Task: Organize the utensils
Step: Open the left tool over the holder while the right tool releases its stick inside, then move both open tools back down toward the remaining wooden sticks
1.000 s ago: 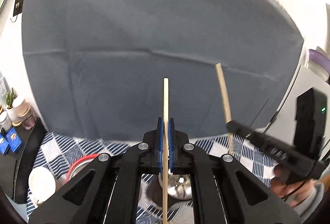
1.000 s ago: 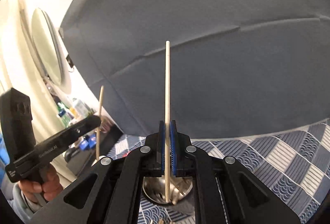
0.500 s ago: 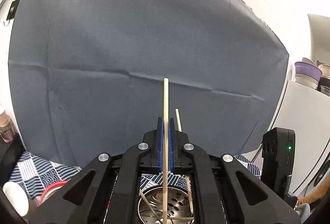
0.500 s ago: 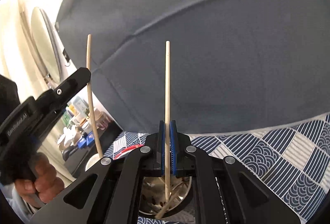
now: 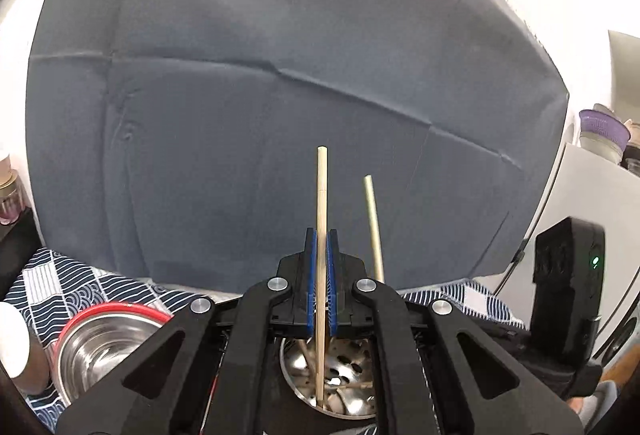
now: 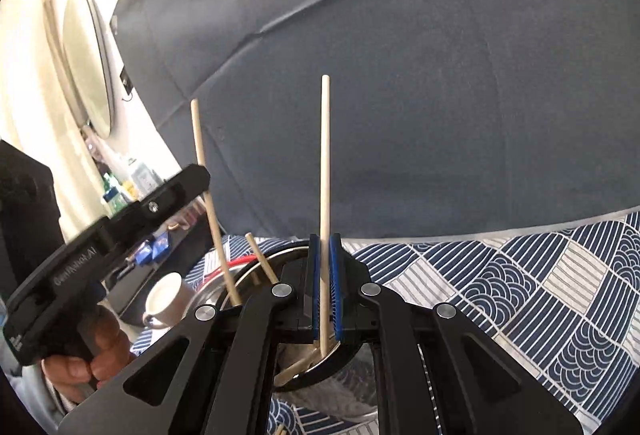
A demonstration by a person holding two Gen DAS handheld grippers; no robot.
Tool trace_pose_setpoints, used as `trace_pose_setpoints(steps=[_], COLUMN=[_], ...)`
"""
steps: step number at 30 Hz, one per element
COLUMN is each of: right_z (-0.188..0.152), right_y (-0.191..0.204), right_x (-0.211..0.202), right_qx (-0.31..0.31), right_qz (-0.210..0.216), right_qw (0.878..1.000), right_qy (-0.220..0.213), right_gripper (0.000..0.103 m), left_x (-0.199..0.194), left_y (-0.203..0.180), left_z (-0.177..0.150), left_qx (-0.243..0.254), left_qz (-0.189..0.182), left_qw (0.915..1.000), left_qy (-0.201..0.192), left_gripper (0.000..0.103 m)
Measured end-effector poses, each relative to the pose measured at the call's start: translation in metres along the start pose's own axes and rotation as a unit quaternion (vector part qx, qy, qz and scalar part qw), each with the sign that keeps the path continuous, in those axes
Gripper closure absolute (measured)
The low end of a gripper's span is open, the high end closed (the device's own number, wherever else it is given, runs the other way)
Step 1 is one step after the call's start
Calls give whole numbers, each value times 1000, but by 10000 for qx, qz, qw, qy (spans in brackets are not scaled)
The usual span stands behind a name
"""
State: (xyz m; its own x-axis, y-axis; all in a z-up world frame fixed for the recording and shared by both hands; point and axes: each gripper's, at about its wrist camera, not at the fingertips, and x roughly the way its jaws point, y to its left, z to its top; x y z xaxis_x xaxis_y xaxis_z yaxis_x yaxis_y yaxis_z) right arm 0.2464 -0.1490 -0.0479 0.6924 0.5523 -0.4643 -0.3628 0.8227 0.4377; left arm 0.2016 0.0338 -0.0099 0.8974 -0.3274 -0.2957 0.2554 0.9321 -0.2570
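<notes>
Lowered chopsticks (image 5: 322, 219); cup (image 6: 166, 295) right-view only.

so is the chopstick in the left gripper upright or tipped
Upright: the chopstick stands vertical between the shut left gripper, its lower end inside the perforated metal holder.

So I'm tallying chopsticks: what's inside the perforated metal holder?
Inside the perforated metal holder, the clamped chopstick dips in among a few loose sticks. Tool bodies cover most of it, so no count is possible.

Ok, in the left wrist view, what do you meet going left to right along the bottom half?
White cup → red-rimmed steel bowl → wooden chopstick clamped in the left gripper → second wooden chopstick → black right gripper body.
</notes>
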Motion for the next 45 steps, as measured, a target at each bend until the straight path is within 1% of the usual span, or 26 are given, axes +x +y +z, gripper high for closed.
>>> trace_pose_setpoints(steps=[5,10,11,12,14,16,17,18,19,20,22,23,24,25,26,27,28,30,31,33,36,37,38,40,41,45], right_z=[-3,-7,-6,-6,-5,-3,-3,-2,0,1,5,7,8,10,11,12,14,15,16,17,17,17,16,12,11,-3], right_y=[3,3,3,3,1,0,0,1,3,4,6,7,8,9,10,11,12,13,13,14,15,15,16,17,17,18], right_x=[-6,-18,-21,-25,-32,-39,-41,-44,-49,-52,-61,-64,-68,-72,-75,-79,-82,-86,-89,-94,-101,-103,-104,-106,-105,-102], right_qx=[11,133,162,204,309,395,398,383,352,342,338,341,337,312,301,302,320,376,396,377,326,320,321,327,330,328], right_qz=[-16,-45,-54,-71,-72,-108,-139,-176,-227,-262,-318,-357,-396,-444,-468,-493,-509,-499,-504,-524,-561,-571,-581,-589,-608,-675], right_qw=[10000,9999,9998,9997,9994,9990,9989,9989,9989,9988,9986,9984,9982,9980,9979,9977,9976,9975,9974,9973,9971,9970,9970,9970,9969,9970], right_qy=[16,-60,-86,-123,-169,-190,-200,-205,-221,-239,-271,-281,-299,-319,-332,-345,-355,-338,-337,-359,-406,-408,-409,-391,-370,-190], right_gripper=[98,94,94,94,94,87,78,75,75,74,70,62,56,55,52,47,45,36,34,26,20,19,18,18,18,17], left_x=[-5,-11,-12,-14,-20,-25,-27,-30,-31,-34,-40,-43,-46,-49,-51,-53,-56,-59,-60,-65,-73,-74,-76,-80,-80,-81], left_y=[0,-4,-5,-5,-4,-2,-1,-1,0,0,1,2,3,4,5,7,8,9,9,9,13,14,14,13,12,15], left_z=[-3,-4,-4,-4,-4,-3,-2,0,1,2,4,5,7,7,8,8,8,6,4,0,-6,-9,-13,-20,-24,-41], left_qx=[47,193,258,279,247,207,194,190,199,224,258,248,229,206,186,159,155,211,275,370,338,335,371,455,488,446], left_qz=[67,201,248,262,325,345,356,353,363,411,473,525,567,585,610,657,661,714,766,845,907,942,1014,1008,1019,979], left_qw=[9999,9993,9990,9989,9987,9987,9987,9985,9983,9979,9974,9969,9966,9966,9964,9958,9954,9938,9926,9908,9901,9896,9882,9873,9862,9828], left_qy=[101,258,275,288,294,302,324,368,407,456,480,525,543,545,560,616,674,832,907,988,1016,1039,1088,1140,1213,1502], left_gripper=[98,98,94,85,70,68,67,62,59,53,48,42,39,39,35,32,32,31,31,23,17,16,13,10,6,6])
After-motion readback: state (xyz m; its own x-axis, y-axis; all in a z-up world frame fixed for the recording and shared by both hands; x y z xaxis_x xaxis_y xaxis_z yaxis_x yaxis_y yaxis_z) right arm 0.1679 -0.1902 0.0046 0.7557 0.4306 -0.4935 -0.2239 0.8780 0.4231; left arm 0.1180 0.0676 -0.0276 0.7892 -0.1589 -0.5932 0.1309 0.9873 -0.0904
